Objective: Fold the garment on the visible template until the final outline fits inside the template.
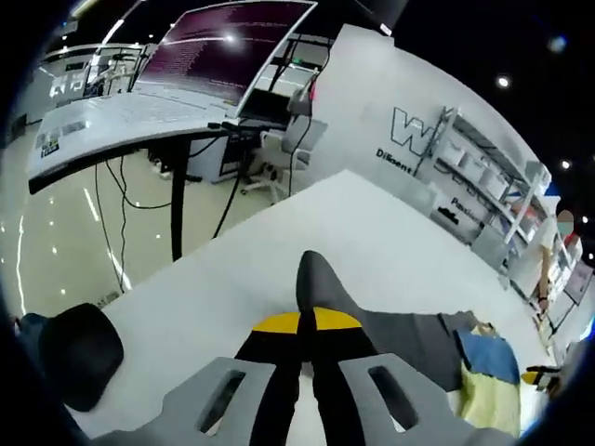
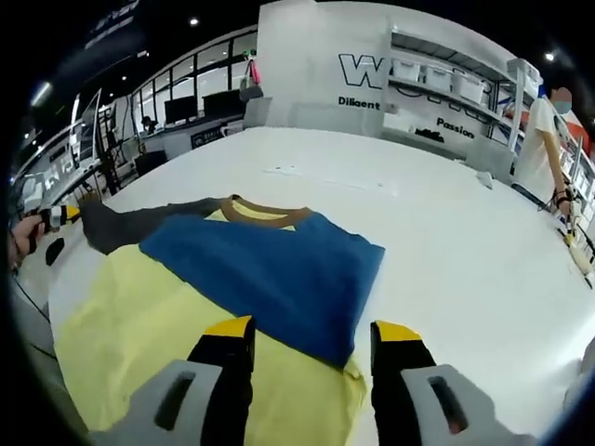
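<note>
On a white table [image 2: 446,232] in a bright lab, the garment [image 2: 186,307], a yellow shirt with a blue panel [image 2: 279,269] folded across its chest and a brown collar [image 2: 260,212], lies spread before your right gripper [image 2: 311,348], whose jaws stand wide apart with nothing between them, poised over the folded blue edge. Your left gripper [image 1: 299,348] has its jaws pressed together on the grey sleeve [image 1: 325,288], pulled out taut to the side and lifted off the tabletop. The same gripper shows small at the left of the right gripper view [image 2: 58,218], with a hand [image 2: 19,240] behind it. No template outline can be made out on the table. The step in hand looks like bringing that grey sleeve in over the body: carry it low and flat, keep it taut so no crease forms, lay it square with the blue fold, and use your free gripper to pin the body while the sleeve comes across.
</note>
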`<state>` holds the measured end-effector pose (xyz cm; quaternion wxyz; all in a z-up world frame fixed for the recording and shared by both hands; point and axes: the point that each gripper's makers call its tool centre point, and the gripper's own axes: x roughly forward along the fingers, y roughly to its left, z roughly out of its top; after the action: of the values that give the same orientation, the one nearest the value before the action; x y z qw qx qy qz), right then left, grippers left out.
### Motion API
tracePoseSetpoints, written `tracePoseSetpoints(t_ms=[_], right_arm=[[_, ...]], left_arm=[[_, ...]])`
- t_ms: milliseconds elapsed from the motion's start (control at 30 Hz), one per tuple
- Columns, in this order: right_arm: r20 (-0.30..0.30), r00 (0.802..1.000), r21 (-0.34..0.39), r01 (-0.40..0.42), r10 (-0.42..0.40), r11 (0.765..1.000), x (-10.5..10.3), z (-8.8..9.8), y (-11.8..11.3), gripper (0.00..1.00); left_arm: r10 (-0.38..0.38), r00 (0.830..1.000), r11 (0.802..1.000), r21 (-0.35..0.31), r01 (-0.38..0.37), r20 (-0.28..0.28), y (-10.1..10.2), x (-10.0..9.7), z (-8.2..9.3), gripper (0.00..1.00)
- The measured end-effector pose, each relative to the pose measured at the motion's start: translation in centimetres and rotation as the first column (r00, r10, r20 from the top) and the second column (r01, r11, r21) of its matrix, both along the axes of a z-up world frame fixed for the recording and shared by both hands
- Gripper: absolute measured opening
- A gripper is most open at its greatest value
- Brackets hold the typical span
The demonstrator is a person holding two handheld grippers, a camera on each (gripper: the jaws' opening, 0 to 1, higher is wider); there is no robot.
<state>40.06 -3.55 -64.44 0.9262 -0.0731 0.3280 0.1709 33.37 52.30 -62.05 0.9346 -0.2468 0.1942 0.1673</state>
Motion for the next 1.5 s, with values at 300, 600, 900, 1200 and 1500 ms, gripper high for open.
tracePoseSetpoints(t_ms=[300, 600, 900, 1200, 1500], right_arm=[[-0.011, 1.000, 0.007, -0.020, 0.020, 1.000, -1.8, 0.1, 1.0, 0.59], [0.006, 1.000, 0.032, -0.003, 0.003, 0.999, -2.4, 0.4, 1.1, 0.66], [0.029, 0.999, 0.063, -0.017, 0.016, 0.998, -2.8, 1.0, 1.2, 0.70], [0.023, 1.000, 0.075, -0.016, 0.014, 0.997, -3.2, 1.0, 1.3, 0.76], [0.031, 1.000, 0.102, -0.005, 0.002, 0.995, -3.3, 1.3, 1.2, 0.78]], left_arm=[[-0.030, 0.993, 0.999, -0.040, 0.035, 0.112, -0.9, 2.7, 4.2, 0.01], [-0.044, 0.979, 0.996, -0.073, 0.059, 0.197, -2.1, 4.8, 7.4, 0.01], [-0.100, 0.963, 0.990, -0.071, 0.121, 0.249, -4.5, 6.6, 9.8, 0.01], [-0.174, 0.930, 0.976, -0.066, 0.205, 0.323, -8.3, 8.9, 13.6, 0.01], [-0.263, 0.906, 0.960, -0.001, 0.279, 0.331, -11.7, 10.0, 16.0, 0.01]])
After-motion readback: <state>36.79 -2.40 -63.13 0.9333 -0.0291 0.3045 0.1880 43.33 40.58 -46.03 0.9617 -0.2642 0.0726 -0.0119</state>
